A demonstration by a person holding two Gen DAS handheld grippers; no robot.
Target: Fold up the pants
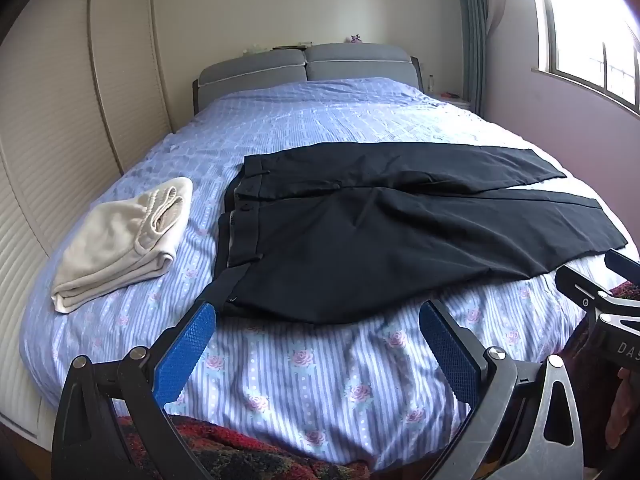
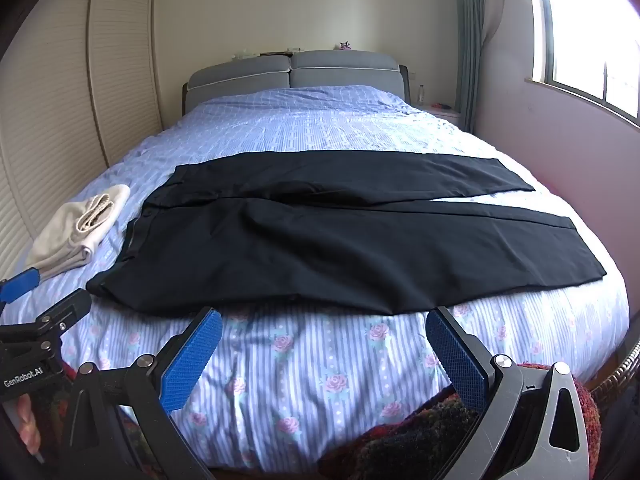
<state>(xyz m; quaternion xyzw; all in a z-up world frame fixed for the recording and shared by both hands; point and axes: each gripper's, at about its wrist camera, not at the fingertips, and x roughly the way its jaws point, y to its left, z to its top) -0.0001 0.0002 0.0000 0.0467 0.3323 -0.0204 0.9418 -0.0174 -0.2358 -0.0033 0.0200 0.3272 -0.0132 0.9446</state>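
Observation:
Black pants (image 1: 360, 232) lie spread flat across the bed, waistband to the left, both legs reaching right; they also show in the right wrist view (image 2: 340, 240). My left gripper (image 1: 316, 316) is open and empty, hovering at the bed's near edge just short of the pants' waist side. My right gripper (image 2: 322, 322) is open and empty, just short of the near leg's lower edge. Each gripper shows at the edge of the other's view, the right one (image 1: 600, 292) and the left one (image 2: 40, 312).
The bed has a blue striped floral cover (image 1: 320, 380). A folded cream garment (image 1: 120, 240) lies left of the pants, also in the right wrist view (image 2: 80, 232). Grey headboard (image 1: 308, 64) at the back, louvred wardrobe doors (image 1: 60, 120) left, window (image 1: 592, 32) right. A red knitted cloth (image 2: 420, 432) lies below.

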